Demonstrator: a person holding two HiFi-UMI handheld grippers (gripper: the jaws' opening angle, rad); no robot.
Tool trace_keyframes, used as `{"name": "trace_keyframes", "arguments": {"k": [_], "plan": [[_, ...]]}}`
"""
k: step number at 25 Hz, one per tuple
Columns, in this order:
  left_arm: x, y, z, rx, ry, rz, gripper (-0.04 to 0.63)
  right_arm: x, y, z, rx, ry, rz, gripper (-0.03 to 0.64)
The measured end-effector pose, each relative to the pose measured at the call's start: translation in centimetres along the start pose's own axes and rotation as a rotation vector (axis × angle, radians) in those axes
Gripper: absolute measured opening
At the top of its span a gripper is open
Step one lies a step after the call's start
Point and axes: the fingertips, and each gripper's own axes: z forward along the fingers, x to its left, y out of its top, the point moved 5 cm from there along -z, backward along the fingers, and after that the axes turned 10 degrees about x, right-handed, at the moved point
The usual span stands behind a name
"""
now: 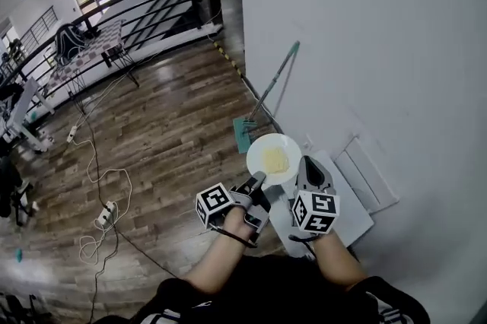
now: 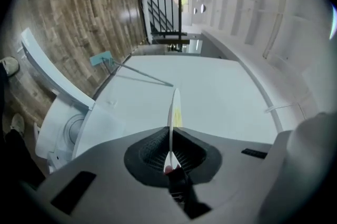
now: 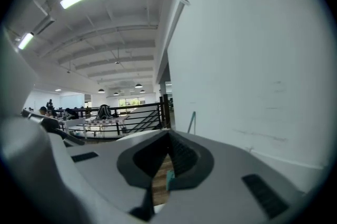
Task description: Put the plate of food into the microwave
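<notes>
A white plate (image 1: 274,155) with a heap of yellow food (image 1: 275,160) hangs level above the floor beside the white wall. My left gripper (image 1: 257,179) is shut on its near rim. In the left gripper view the plate (image 2: 174,107) shows edge-on, with the left gripper (image 2: 169,149) pinching it between its black pads. My right gripper (image 1: 310,163) sits just right of the plate, apart from it, and nothing is between its jaws. In the right gripper view that gripper (image 3: 168,139) has its tips together. A white box-like appliance (image 1: 338,212) stands under my hands by the wall.
A teal-handled mop (image 1: 274,87) leans on the wall (image 1: 365,49), its head on the wooden floor (image 1: 167,140). The white appliance (image 2: 66,128) shows a round recess and a raised flap (image 2: 47,70). Cables (image 1: 103,193) trail at left. A black railing (image 1: 144,3) runs behind.
</notes>
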Motion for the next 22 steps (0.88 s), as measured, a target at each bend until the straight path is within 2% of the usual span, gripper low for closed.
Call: {"name": "trace_keyframes", "arguments": {"k": [5,9,15,22], "plan": [[-0.8,-0.4,3.0,0.194,0.037,0.022,0.011,-2.2,0.2,-1.4,-0.017,-0.174,0.099,0.008],[-1.9,1.3,2.7,0.3,0.057,0.063,0.011,-0.4,0.3,-1.8,-0.034,-0.258,0.153,0.008],[-1.2,3.1,2.5,0.459,0.088,0.09,0.011,2.9,-1.8,-2.7,-0.038,-0.394,0.212,0.008],[0.4,-0.7,1.5,0.749,0.142,0.053,0.011,6.3,-5.2,-10.2,0.002,-0.678,0.308,0.008]]}}
